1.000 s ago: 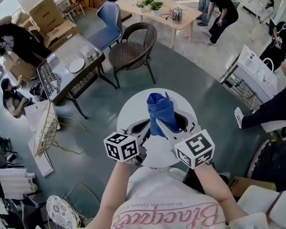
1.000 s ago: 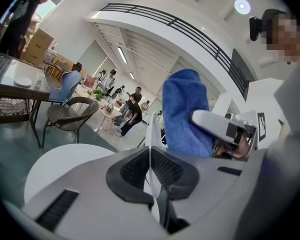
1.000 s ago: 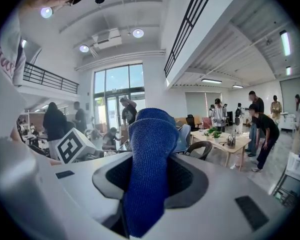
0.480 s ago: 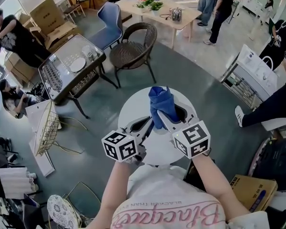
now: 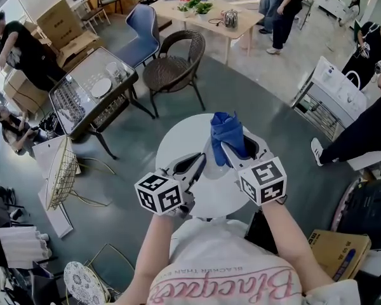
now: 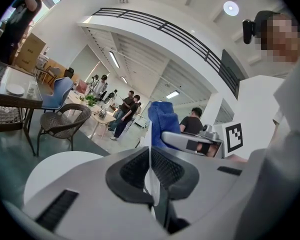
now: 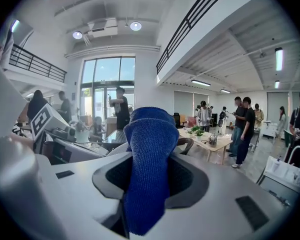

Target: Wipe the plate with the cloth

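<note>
Head view: I'm watching both grippers working over the round white table [image 5: 178, 138]. The left gripper [image 5: 195, 162] is sitting roughly where it was a second ago. The right gripper [image 5: 228, 152] is carrying the blue cloth [image 5: 227, 131] and sliding rightward, so the gap to the left one is widening. Left gripper view: the jaws are squeezing together on a thin white edge, which I'm reading as the plate [image 6: 151, 183] pinched by its rim and seen edge-on. It's running straight up from the pads. The cloth is standing just right of that edge with the right gripper's finger below it. I can't tell whether the fabric is touching the plate's face or has just come clear of it. Looking back at the head view, I'm losing the plate against the white tabletop. Right gripper view: the jaws are clamping the cloth, a thick fold bulging up and out past the fingertips, with no slack showing. The left gripper is showing off to the left. My read: the cloth is travelling across or off the plate's right-hand face, so one wipe stroke is probably ending. I'm expecting the next stroke to need the cloth brought back in against the face while the left grip keeps holding the rim steady.
</note>
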The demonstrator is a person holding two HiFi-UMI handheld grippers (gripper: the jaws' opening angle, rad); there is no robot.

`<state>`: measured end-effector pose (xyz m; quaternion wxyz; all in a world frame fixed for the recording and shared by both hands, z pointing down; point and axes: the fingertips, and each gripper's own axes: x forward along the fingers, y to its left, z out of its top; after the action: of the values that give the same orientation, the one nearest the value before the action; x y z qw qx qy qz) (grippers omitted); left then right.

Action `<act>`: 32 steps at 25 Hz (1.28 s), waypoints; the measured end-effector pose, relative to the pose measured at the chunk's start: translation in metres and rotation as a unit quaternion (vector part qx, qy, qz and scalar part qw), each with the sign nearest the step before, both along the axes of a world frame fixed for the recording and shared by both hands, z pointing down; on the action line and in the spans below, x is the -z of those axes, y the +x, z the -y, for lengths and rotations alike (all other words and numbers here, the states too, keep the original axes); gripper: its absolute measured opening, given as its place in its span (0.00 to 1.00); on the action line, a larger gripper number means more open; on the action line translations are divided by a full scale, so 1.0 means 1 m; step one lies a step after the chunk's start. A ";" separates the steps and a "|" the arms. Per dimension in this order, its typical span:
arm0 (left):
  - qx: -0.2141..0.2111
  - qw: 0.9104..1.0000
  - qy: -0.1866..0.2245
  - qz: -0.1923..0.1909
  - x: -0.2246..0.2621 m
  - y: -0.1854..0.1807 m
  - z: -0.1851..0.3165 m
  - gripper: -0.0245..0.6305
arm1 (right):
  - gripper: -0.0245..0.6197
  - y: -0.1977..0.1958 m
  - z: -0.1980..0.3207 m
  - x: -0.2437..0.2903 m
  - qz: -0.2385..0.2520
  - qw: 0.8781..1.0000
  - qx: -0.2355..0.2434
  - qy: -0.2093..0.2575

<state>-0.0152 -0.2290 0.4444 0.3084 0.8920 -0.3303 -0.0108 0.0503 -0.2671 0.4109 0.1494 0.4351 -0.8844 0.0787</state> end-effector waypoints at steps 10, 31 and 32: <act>0.014 1.000 0.006 -0.001 0.009 -0.007 0.001 0.07 | 0.29 0.049 0.004 -0.012 -0.016 0.997 -0.071 -0.022; 0.056 0.995 -0.012 -0.084 0.032 -0.017 0.012 0.07 | 0.29 -0.052 -0.056 0.006 0.013 0.997 0.069 -0.009; 0.057 0.995 -0.013 -0.085 0.031 -0.018 0.011 0.07 | 0.29 -0.052 -0.055 0.004 0.010 0.998 0.066 -0.010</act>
<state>-0.0329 -0.2401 0.4130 0.3458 0.8636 -0.3531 -0.0999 -0.0017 -0.2121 0.4072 0.1495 0.3730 -0.9121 0.0817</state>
